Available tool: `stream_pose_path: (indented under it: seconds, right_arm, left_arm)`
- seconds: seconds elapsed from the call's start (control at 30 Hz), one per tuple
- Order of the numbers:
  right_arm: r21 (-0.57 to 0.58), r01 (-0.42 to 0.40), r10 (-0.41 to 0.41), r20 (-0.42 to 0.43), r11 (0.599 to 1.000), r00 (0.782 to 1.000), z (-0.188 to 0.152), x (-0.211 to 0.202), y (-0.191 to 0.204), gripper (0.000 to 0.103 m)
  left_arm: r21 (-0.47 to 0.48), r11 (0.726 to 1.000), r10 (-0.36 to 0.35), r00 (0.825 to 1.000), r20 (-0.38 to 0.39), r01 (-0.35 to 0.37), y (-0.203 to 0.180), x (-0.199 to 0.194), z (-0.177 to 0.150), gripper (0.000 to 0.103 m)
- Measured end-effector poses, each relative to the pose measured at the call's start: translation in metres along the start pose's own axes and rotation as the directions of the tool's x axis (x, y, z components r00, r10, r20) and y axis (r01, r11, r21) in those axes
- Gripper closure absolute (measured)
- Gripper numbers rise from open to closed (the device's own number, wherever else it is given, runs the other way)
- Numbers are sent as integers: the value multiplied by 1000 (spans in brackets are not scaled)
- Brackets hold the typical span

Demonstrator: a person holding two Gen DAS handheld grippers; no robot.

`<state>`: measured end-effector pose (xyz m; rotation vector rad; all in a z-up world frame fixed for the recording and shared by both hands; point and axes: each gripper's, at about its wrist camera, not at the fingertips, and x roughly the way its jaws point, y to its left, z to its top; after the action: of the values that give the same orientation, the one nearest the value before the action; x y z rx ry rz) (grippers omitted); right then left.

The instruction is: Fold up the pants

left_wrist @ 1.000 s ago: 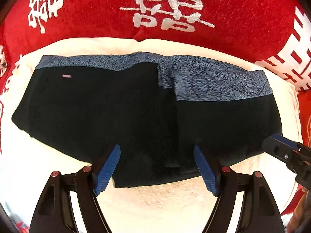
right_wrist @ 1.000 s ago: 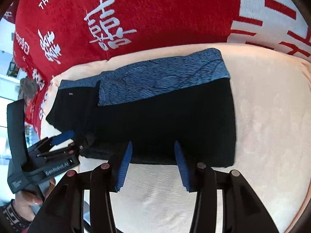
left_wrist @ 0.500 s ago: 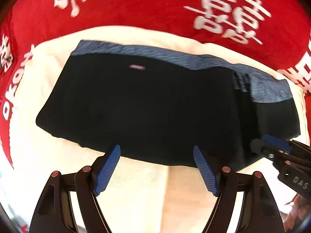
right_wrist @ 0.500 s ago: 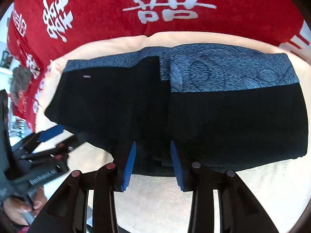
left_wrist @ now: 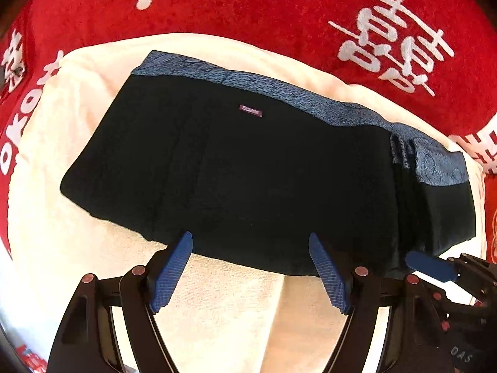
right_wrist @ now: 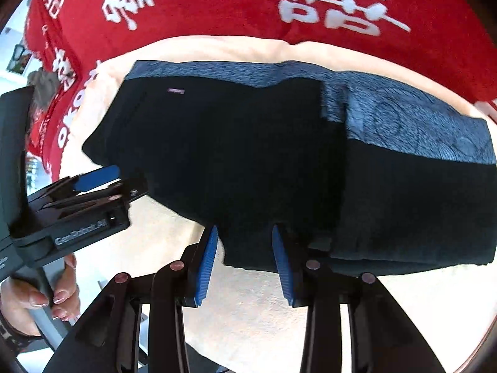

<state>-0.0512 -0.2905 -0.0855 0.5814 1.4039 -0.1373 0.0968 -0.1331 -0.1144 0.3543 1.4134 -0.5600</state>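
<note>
Both views shift left since 1 s ago: black pants w/ blue patterned waistband point(left_wrist: 248, 171) folded; left hand-held gripper point(left_wrist: 251, 245) & right hand-held gripper point(right_wrist: 245, 233) both apart, holding nothing, so next fold pending.

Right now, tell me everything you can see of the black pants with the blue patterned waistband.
The black pants with the blue patterned waistband lie flat, partly folded, on a cream towel-like cloth over a red blanket with white characters. The fabric looks soft and matte. A small pinkish label sits just below the band. Toward the right end, overlapping layers form a vertical fold edge. The open left claw and open right claw sit at the near hem; whether they touch it is unclear.
</note>
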Motion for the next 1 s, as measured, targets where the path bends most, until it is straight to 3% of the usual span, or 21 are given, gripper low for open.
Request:
stream_pose_path:
  seconds: [0.17, 0.43, 0.6, 0.77, 0.9, 1.0]
  right_arm:
    - [-52, 40, -40, -9, 998, 999, 5, -1, 3, 62]
    - [-32, 49, -52, -92, 998, 994, 3, 20, -6, 62]
    - [0, 45, -44, -110, 999, 993, 0, 29, -10, 61]
    - [-3, 50, -50, -111, 999, 993, 3, 33, -8, 57]
    - [-9, 55, -55, -102, 998, 993, 3, 38, 0, 55]
    - [-14, 53, -54, -97, 999, 994, 2, 39, 0, 54]
  left_arm:
    - [-48, 999, -17, 1000, -7, 17, 7, -2, 0, 25]
    - [-171, 981, -92, 996, 20, 94, 38, -4, -8, 25]
    - [-197, 971, -127, 990, 68, 138, 60, -11, -8, 25]
    - [-338, 910, -193, 968, 163, 239, 108, -10, -2, 25]
    - [-426, 829, -295, 931, 216, 361, 138, 2, -7, 25]
    - [-413, 825, -316, 921, 229, 385, 139, 3, -15, 25]
